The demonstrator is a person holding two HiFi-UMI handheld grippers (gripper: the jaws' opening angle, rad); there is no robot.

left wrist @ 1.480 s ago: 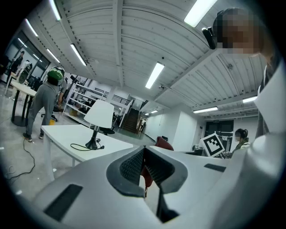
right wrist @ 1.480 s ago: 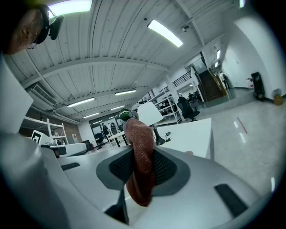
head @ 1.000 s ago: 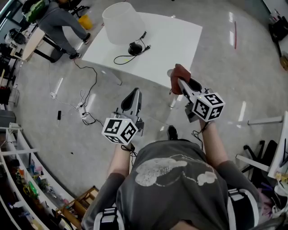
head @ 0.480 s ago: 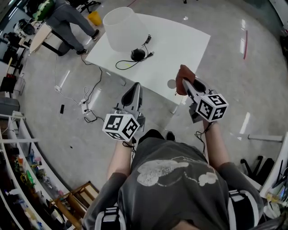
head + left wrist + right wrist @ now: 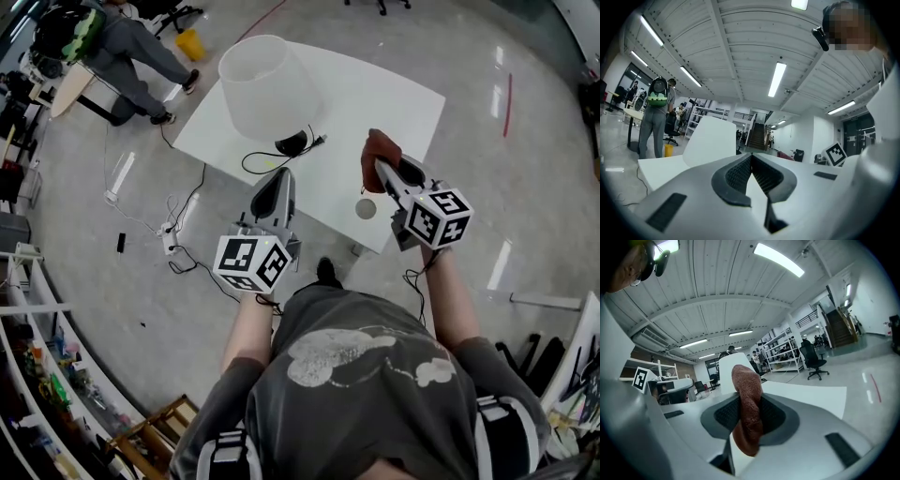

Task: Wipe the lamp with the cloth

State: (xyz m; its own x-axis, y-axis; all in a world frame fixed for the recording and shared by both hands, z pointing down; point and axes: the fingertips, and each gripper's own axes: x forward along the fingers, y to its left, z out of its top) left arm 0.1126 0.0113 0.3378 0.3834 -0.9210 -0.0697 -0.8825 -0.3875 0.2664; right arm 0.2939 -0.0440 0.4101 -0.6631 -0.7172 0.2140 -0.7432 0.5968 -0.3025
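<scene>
A lamp with a white shade point(image 5: 265, 86) and black base point(image 5: 292, 143) stands on the white table point(image 5: 375, 94), its black cord looping beside it. My right gripper point(image 5: 379, 167) is shut on a reddish-brown cloth point(image 5: 377, 153), held over the table's near right part. In the right gripper view the cloth point(image 5: 747, 404) sticks up between the closed jaws, the lamp shade point(image 5: 728, 366) behind it. My left gripper point(image 5: 278, 188) hovers at the table's near edge, shut with nothing in it. The left gripper view shows the shade point(image 5: 712, 140) ahead, beyond the shut jaws.
A person point(image 5: 112, 42) stands by a desk at the upper left. Cables and a power strip point(image 5: 173, 239) lie on the floor left of the table. Shelving point(image 5: 37, 375) lines the left edge. A small round disc point(image 5: 366, 208) lies on the table near its front edge.
Both grippers and I have moved toward the table; the lamp and table now lie closer. The right gripper with the cloth is now over the tabletop.
</scene>
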